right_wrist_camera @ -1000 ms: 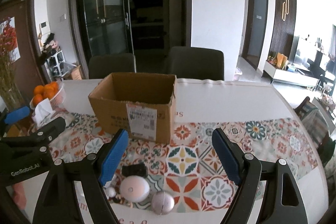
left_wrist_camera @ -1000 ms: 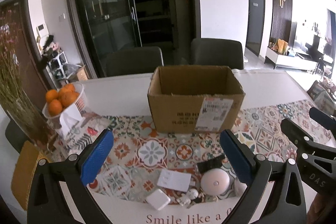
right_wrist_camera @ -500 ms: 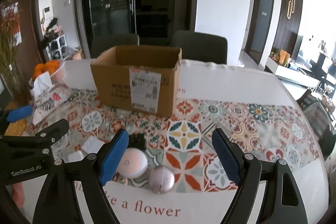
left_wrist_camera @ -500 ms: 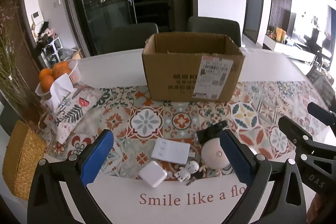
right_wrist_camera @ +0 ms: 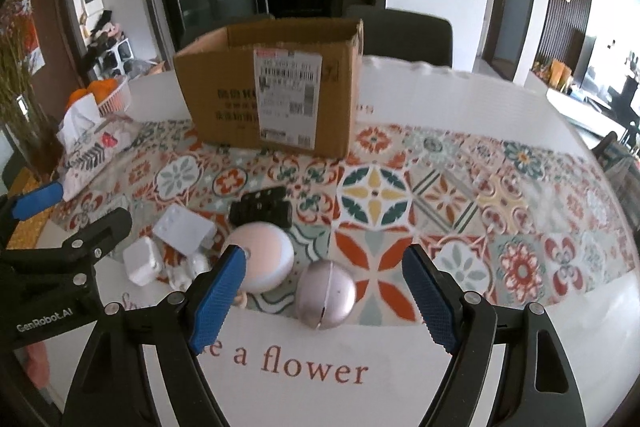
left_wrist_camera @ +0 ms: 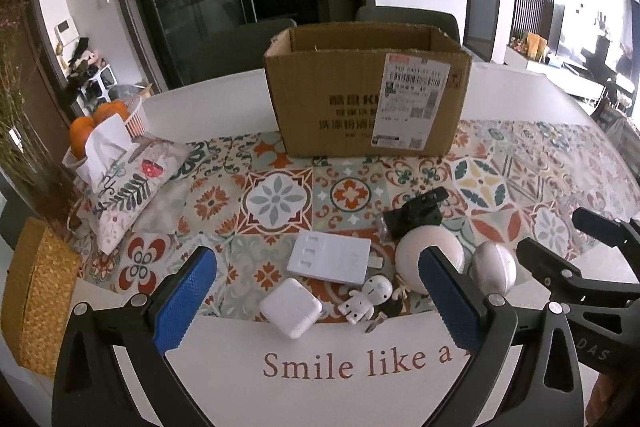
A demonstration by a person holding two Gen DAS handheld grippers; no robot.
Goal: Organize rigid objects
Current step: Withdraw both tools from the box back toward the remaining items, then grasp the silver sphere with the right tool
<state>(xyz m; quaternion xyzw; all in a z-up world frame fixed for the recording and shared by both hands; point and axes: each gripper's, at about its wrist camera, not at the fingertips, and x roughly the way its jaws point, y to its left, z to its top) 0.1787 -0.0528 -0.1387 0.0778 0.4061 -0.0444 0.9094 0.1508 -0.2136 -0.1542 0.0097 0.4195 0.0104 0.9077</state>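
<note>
Both grippers, left (left_wrist_camera: 316,301) and right (right_wrist_camera: 322,295), fingers wide and empty, the right's just narrowing slightly, over small gadgets at lower centre: silver ball (right_wrist_camera: 325,294), white charger (left_wrist_camera: 291,307); cardboard box (left_wrist_camera: 370,99) upper centre on counter (left_wrist_camera: 224,87).

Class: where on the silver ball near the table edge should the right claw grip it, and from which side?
Grip the silver ball across its widest middle, coming down from above and in front with the open right claw. It is round and smooth, so an off-centre pinch would likely squirt it out; the pink dome crowds its left.
</note>
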